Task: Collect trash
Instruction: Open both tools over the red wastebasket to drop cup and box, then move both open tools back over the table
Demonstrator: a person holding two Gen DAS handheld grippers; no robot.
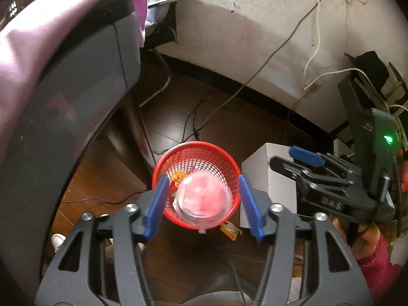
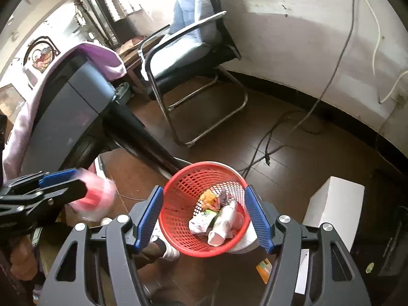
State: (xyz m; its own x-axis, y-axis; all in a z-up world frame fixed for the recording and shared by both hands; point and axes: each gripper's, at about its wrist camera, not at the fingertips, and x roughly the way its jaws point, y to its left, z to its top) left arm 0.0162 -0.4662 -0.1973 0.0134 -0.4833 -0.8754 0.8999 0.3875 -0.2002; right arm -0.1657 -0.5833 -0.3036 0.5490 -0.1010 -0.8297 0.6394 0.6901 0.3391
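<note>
A red mesh basket stands on the dark wood floor with crumpled wrappers and a white cup inside. In the left wrist view a clear plastic piece with pink inside, blurred, hangs over the basket between the blue pads of my left gripper. A gap shows on both sides of it, so the pads do not touch it. The right wrist view shows the same pink piece just off the left gripper. My right gripper is open and empty, high above the basket.
An orange wrapper lies on the floor by the basket. A white box stands to its right. A grey cabinet under purple cloth is at left, a chair behind, cables across the floor.
</note>
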